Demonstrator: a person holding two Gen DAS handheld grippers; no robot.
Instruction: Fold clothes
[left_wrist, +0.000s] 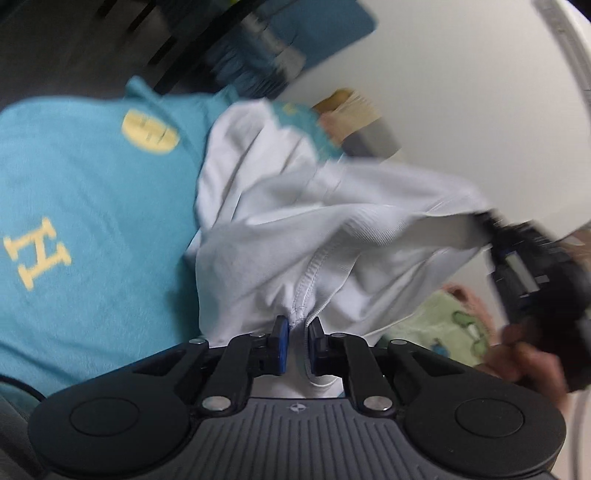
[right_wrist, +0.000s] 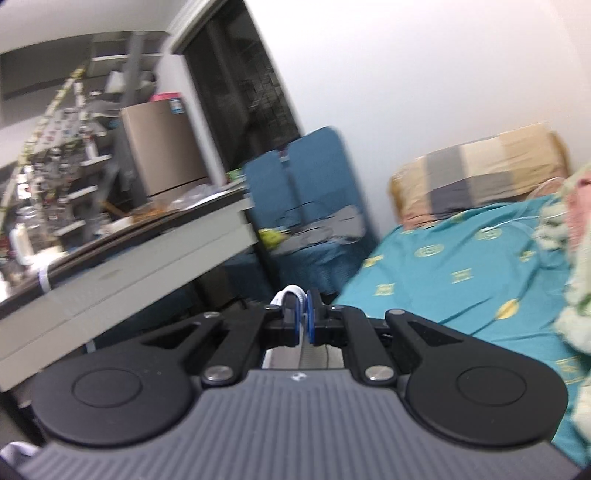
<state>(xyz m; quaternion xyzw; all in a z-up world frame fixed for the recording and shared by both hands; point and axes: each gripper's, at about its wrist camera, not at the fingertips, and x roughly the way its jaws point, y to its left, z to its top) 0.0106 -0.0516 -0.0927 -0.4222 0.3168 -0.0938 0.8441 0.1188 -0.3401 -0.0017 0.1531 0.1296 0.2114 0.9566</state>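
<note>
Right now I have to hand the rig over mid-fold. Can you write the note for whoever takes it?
Left tool: shut on a bunched seam of the white garment.
Right tool: shut on a white edge of the same garment; in the left wrist view it pulls a corner out to the side.
Garment hangs lifted over the teal bedspread, not laid flat.
Done: both corners gripped.
Left: spread it on the bed, then fold.

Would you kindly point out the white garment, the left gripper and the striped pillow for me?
white garment (left_wrist: 295, 236): left wrist view, on the stretched middle of the cloth.
left gripper (left_wrist: 297, 332): left wrist view, midway between its fingertips, on the pinched seam.
striped pillow (right_wrist: 476, 173): right wrist view, on its front face.
</note>
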